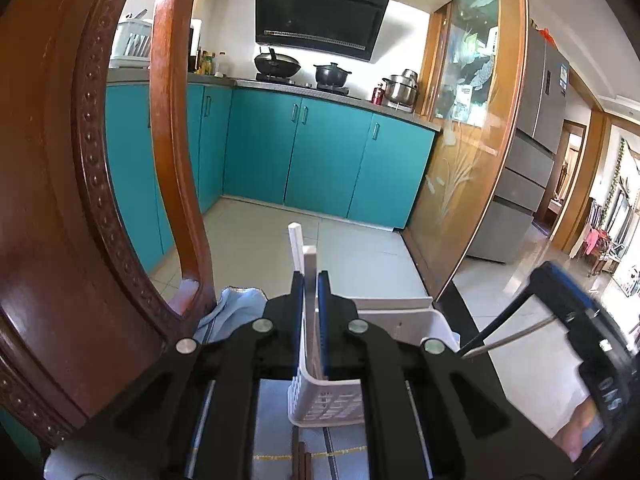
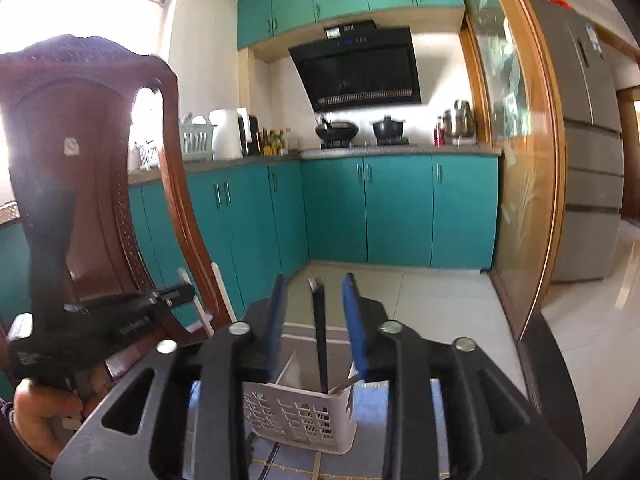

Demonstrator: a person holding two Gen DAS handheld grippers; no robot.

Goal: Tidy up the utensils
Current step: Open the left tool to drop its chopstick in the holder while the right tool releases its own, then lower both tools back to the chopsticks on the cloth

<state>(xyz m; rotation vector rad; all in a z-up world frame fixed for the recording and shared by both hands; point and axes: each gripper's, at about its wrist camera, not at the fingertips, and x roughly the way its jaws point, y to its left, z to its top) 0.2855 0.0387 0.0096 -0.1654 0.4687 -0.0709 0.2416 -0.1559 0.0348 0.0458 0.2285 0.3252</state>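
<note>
Our left tool [image 1: 310, 312] is clamped on the wall of the white basket [image 1: 328, 400], which sits on the worktop. Our right tool [image 2: 316, 320] stands open around a black-handled knife [image 2: 320, 336] already standing in the basket [image 2: 296, 412]. The knife's long axis runs nearly upright, handle up. If we withdraw crookedly, a finger could catch the handle and tip knife or basket.

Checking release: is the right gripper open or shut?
Open. Right gripper fingers stand apart from the black utensil standing in the white basket.
</note>
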